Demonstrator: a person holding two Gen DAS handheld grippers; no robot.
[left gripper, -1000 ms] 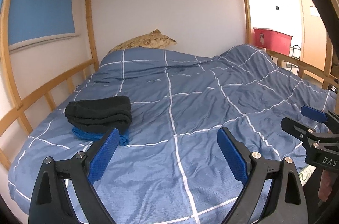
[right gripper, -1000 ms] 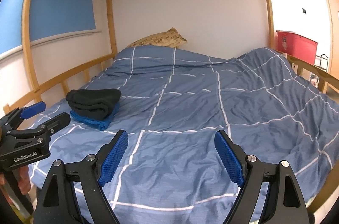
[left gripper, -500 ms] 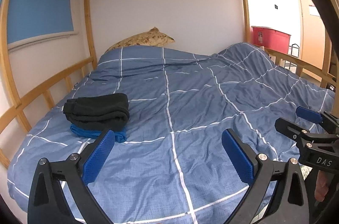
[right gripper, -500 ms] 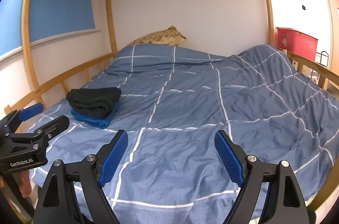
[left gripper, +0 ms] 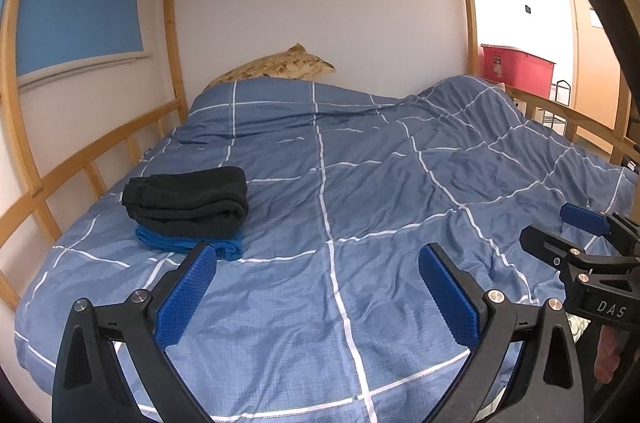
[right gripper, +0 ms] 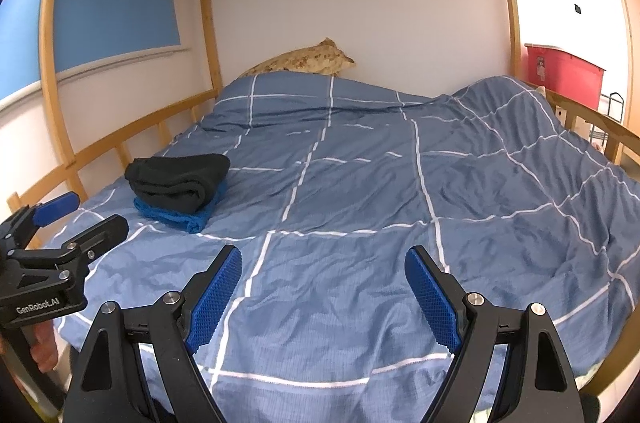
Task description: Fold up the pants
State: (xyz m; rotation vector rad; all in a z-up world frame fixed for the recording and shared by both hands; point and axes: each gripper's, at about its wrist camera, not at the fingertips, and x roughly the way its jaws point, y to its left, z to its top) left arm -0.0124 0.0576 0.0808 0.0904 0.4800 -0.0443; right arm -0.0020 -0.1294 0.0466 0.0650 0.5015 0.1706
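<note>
Grippers hovering over folded pants on duvet

Left gripper (left gripper: 316,287) and right gripper (right gripper: 323,289) are gaping empty; black pants (left gripper: 186,201) are lying folded atop a blue garment (left gripper: 188,243), risking toppling if nudged.

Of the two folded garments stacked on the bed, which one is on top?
The black garment is on top; the blue garment lies under it, showing only its edge.

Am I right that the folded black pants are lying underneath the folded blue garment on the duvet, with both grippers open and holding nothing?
Not quite: the left wrist view shows the black pants on top of the blue garment, not underneath. The rest holds: the pile lies on the duvet, and the left gripper and right gripper are open, holding nothing.
</note>
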